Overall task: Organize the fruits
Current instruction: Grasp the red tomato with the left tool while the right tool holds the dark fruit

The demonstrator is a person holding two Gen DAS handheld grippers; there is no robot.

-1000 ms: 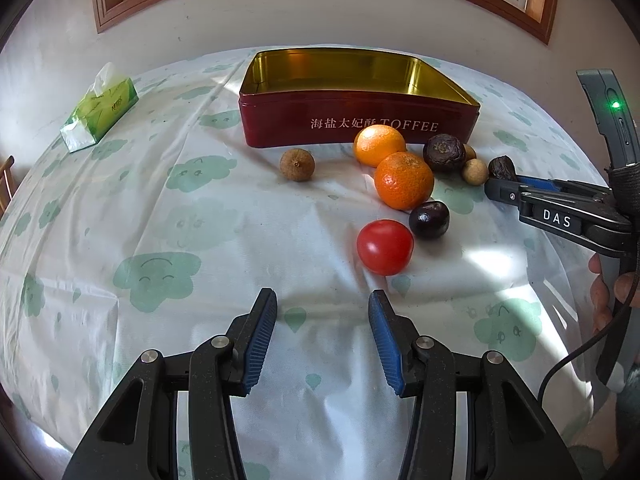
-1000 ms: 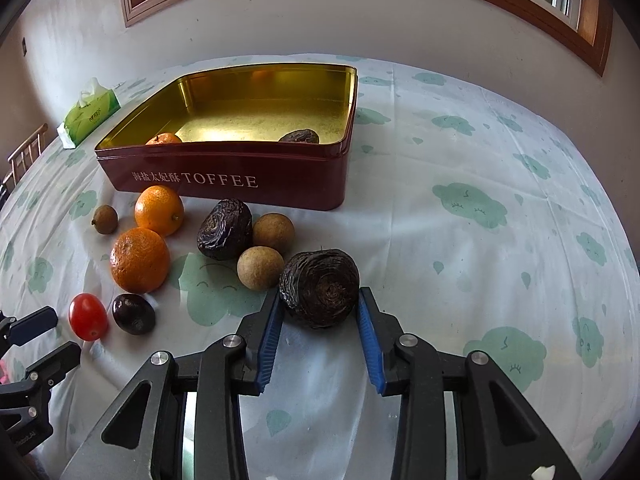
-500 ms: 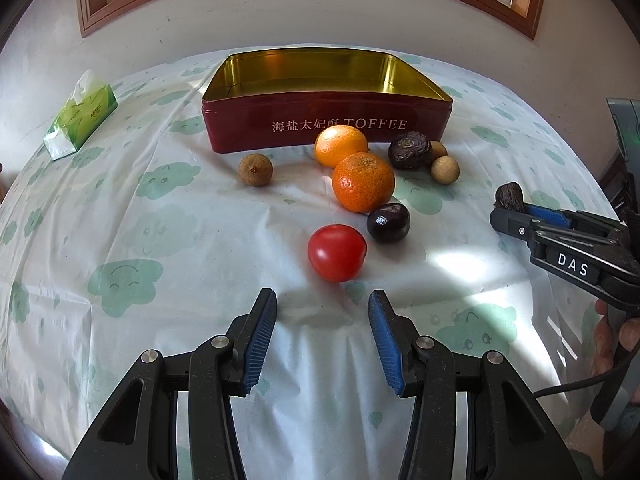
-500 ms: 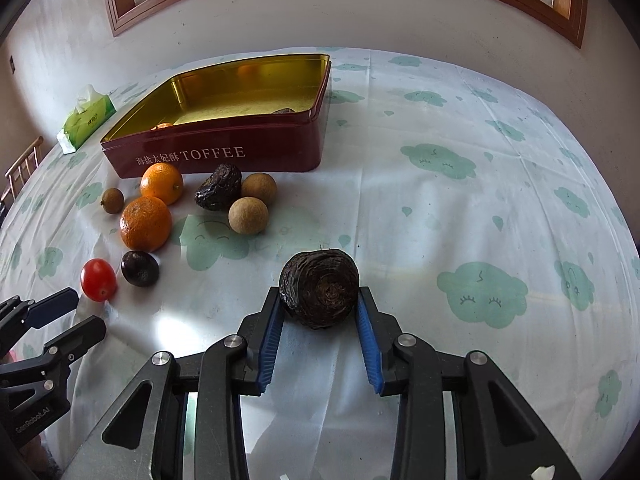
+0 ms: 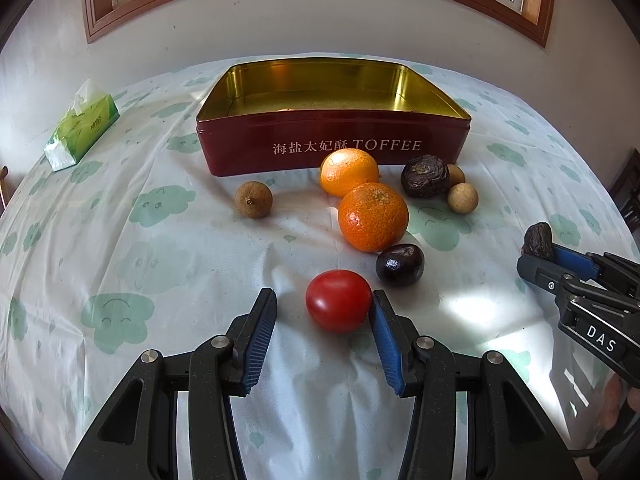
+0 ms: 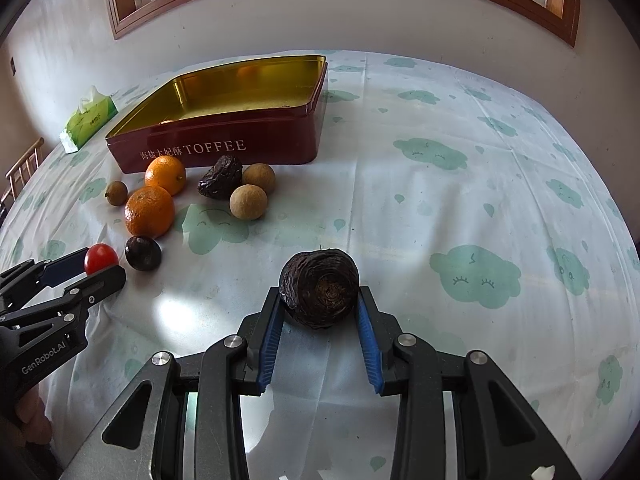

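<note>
Now tomato (image 5: 338, 306) sits between open left claw (image 5: 324, 312).

A: Oranges (image 5: 372, 216) and dark plum (image 5: 400, 265) are crowding your route to the tin (image 5: 332, 148); the tomato (image 5: 339, 300) is blocking the left gripper (image 5: 324, 308).

B: You're seeing bare cloth (image 6: 460, 208) lying open right of the tin.
</note>
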